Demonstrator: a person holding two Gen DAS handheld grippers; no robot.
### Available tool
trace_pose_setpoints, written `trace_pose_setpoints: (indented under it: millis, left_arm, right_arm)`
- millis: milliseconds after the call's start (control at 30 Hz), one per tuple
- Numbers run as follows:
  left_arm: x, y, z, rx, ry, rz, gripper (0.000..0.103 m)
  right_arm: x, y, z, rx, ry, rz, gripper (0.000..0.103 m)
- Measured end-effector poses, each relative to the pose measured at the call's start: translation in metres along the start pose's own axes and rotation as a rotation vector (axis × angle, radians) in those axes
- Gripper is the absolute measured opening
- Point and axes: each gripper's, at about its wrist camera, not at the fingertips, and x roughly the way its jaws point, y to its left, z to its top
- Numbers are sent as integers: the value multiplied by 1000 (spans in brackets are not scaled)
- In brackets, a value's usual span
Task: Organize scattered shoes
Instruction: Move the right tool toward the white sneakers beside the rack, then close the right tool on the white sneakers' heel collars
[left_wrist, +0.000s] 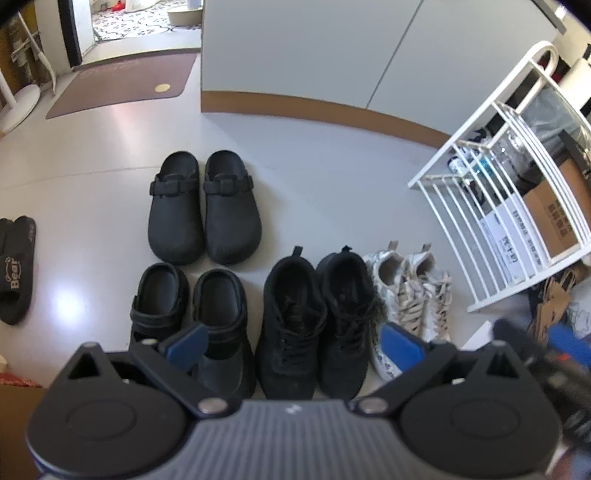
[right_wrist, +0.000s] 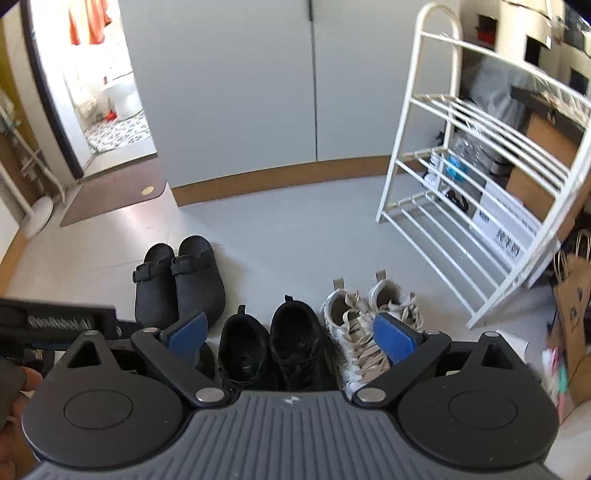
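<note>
- Both grippers, left gripper (left_wrist: 291, 347) and right gripper (right_wrist: 291, 338), stand with jaws apart, holding nothing
- Slide sandal (left_wrist: 14, 269) near floor's left edge looks light, soft; grasp its strap

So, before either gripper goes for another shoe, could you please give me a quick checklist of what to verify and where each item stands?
1. Left gripper open and holding nothing: ok.
2. Right gripper open and holding nothing: ok.
3. Black sneakers, white sneakers, strapped clogs and slingback clogs each paired side by side: ok.
4. Every shoe tidied: not ok, a black slide lies apart at far left.
5. That slide's partner located: cannot tell.
6. White rack has free shelves: ok.
</note>
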Motion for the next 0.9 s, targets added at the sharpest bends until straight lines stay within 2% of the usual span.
trace_pose_setpoints:
  millis: [200, 367, 500, 600, 733, 900]
  left_arm:
    - [3, 5, 2, -23, 8, 6, 101]
    - [9, 2, -1, 3, 33, 3, 101]
    - [4, -2, -6, 28, 41, -46, 101]
    - [0, -4, -7, 9, 36, -69, 101]
    - [4, -14, -9, 53, 30, -47, 101]
    - [17, -17, -14, 83, 67, -26, 101]
  right_arm:
    - [5, -21, 26, 20, 51, 26, 99]
    - [31, -43, 18, -36, 132, 14, 99]
    - [58, -69, 10, -85, 177, 10, 99]
    - [73, -92, 7, -99, 186, 14, 99]
    - [91, -125, 2, -58, 149, 38, 99]
    - [120, -149, -3, 4, 177, 87, 99]
